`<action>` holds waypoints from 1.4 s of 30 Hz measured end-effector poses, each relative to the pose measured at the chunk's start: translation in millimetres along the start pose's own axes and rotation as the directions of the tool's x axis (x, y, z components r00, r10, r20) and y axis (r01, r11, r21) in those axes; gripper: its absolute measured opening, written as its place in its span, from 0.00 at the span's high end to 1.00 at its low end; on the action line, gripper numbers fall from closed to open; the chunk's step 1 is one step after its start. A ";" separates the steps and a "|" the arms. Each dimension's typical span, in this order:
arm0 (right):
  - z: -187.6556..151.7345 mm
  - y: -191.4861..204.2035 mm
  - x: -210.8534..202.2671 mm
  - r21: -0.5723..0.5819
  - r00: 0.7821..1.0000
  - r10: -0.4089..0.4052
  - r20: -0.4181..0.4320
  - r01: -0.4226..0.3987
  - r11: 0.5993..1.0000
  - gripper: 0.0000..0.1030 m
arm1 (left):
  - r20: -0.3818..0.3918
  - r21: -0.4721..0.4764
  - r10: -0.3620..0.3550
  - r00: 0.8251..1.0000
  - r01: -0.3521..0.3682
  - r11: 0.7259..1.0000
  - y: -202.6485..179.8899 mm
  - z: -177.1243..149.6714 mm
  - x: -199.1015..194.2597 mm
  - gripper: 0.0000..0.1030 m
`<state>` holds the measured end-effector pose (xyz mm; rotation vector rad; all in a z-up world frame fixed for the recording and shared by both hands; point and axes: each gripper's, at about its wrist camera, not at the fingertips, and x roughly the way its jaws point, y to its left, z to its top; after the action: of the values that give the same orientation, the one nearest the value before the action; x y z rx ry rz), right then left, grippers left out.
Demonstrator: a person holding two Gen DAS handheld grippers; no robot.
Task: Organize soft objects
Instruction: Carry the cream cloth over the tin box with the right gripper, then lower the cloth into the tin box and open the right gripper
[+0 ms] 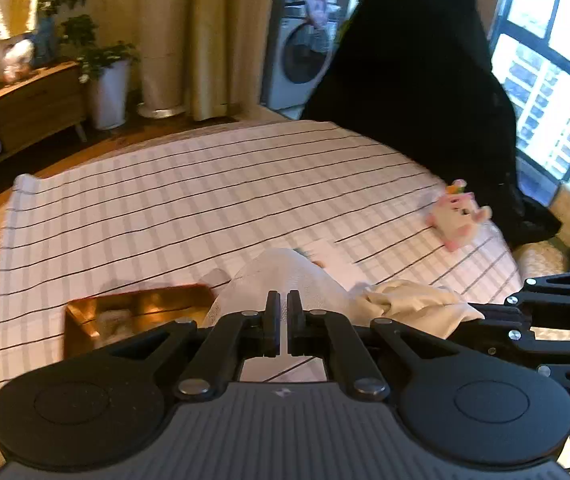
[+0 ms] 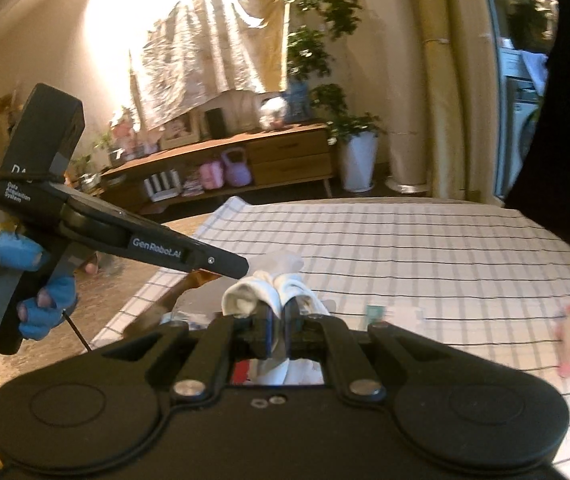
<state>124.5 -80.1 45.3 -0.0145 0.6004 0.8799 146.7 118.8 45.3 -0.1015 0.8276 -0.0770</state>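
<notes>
Both black two-finger grippers are nearly closed on fabric. Left gripper point(image 1: 283, 300) pinches a thin white mesh cloth point(image 1: 285, 276) that rises at twelve o'clock from its fingertips; right gripper point(image 2: 278, 310) clamps a bunched cream-white soft cloth point(image 2: 253, 292). Beneath them lies a white bedsheet with a dark grid point(image 1: 189, 184). An open brown wooden box point(image 1: 133, 316) sits at nine o'clock of the left gripper, and a small pink-and-white plush toy point(image 1: 459, 216) at two o'clock. A blue-gloved hand point(image 2: 13, 280) grips the left gripper's handle.
</notes>
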 end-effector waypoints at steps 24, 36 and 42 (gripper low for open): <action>15.2 63.7 120.7 0.182 0.954 0.234 -0.190 -0.200 0.963 0.95 | -0.030 -0.132 0.112 0.993 -0.115 0.985 107.5 -37.3 -5.8 0.97; -22.8 69.4 161.9 0.012 0.950 0.023 -0.311 -0.021 1.000 0.95 | -0.102 -0.140 0.079 0.992 -0.093 0.986 121.2 -62.0 41.6 0.97; -24.4 75.1 175.9 -0.076 0.948 -0.036 -0.318 0.013 0.997 0.91 | -0.118 -0.122 0.074 0.990 -0.088 0.989 119.8 -70.3 55.3 0.97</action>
<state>143.3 88.8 -45.7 -0.2343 0.8681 0.8817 135.5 227.5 -56.7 -0.1848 0.9485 0.0476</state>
